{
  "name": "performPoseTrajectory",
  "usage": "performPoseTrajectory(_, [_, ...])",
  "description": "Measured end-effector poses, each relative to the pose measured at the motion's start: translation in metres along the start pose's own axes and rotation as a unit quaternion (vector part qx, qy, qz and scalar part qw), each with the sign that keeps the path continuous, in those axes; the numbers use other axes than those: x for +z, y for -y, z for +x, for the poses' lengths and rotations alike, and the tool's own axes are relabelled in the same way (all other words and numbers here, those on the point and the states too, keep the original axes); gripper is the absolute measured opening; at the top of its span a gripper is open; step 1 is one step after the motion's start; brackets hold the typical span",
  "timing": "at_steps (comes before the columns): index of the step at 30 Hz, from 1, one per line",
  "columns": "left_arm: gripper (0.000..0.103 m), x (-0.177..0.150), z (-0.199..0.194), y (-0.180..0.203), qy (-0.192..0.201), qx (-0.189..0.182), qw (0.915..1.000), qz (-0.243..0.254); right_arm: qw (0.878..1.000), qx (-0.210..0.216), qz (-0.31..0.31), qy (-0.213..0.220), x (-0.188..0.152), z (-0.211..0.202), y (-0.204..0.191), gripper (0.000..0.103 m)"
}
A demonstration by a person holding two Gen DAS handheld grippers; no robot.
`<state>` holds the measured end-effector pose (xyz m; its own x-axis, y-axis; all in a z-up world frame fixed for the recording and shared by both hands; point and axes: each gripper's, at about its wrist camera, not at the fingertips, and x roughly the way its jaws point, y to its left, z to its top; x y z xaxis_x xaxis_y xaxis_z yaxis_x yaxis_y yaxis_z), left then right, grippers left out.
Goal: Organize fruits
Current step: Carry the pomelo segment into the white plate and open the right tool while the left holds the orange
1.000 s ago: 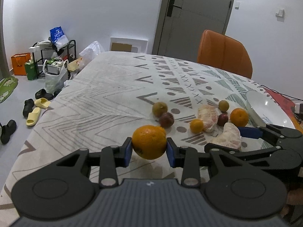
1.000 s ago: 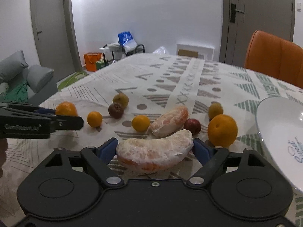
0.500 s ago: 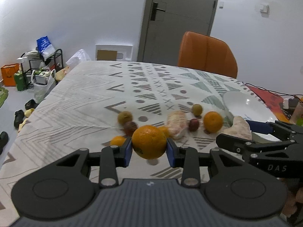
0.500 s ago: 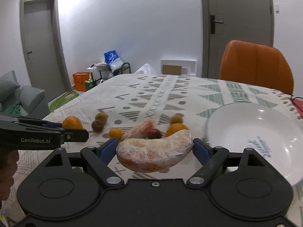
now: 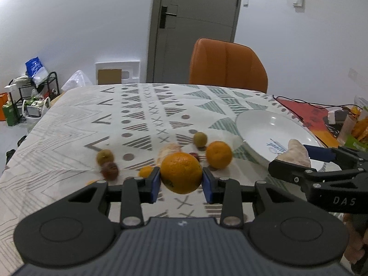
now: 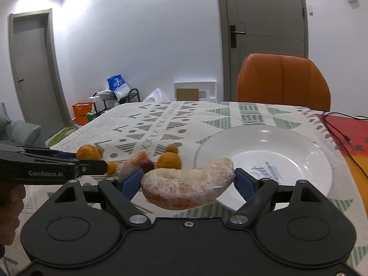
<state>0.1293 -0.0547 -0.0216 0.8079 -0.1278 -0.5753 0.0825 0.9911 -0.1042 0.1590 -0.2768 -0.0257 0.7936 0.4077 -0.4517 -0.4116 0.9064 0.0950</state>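
My left gripper (image 5: 181, 181) is shut on a large orange (image 5: 181, 172), held above the patterned tablecloth. My right gripper (image 6: 188, 181) is shut on a peeled pomelo segment (image 6: 187, 184), carried just left of the white plate's (image 6: 299, 147) near rim. In the left wrist view the same pomelo segment (image 5: 295, 151) hangs over the plate's (image 5: 260, 126) front edge. Loose on the cloth lie another orange (image 5: 218, 154), a small tangerine (image 5: 145, 171), two green-yellow fruits (image 5: 200, 139) (image 5: 104, 157), a dark red fruit (image 5: 110, 171) and a second pomelo piece (image 5: 169, 150), partly hidden behind the held orange.
An orange chair (image 5: 227, 66) stands at the table's far side. A red mat with a black cable (image 6: 338, 126) lies right of the plate, with packets (image 5: 358, 124) beyond it. A hand (image 6: 10, 204) shows at the lower left. A rack with bags (image 5: 30, 92) stands on the floor at left.
Both grippers have swung right and lifted with their fruit, bringing the plate into fuller view. The pomelo segment has moved from the fruit cluster to the plate's edge. The orange stays gripped.
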Motion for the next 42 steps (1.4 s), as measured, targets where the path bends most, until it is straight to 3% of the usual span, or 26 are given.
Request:
performPoseTrajectory(25, [0.036,0.012,0.026,0.085,-0.009,-0.034,0.9978,0.056,0.996,-0.053,0.074,0.020,-0.022,-0.033,0.090,0.082])
performPoseTrajectory(42, [0.036,0.022,0.042,0.107,-0.011,-0.039,0.9967,0.071,0.996,-0.045,0.071,0.028,-0.017,-0.020,0.105,0.085])
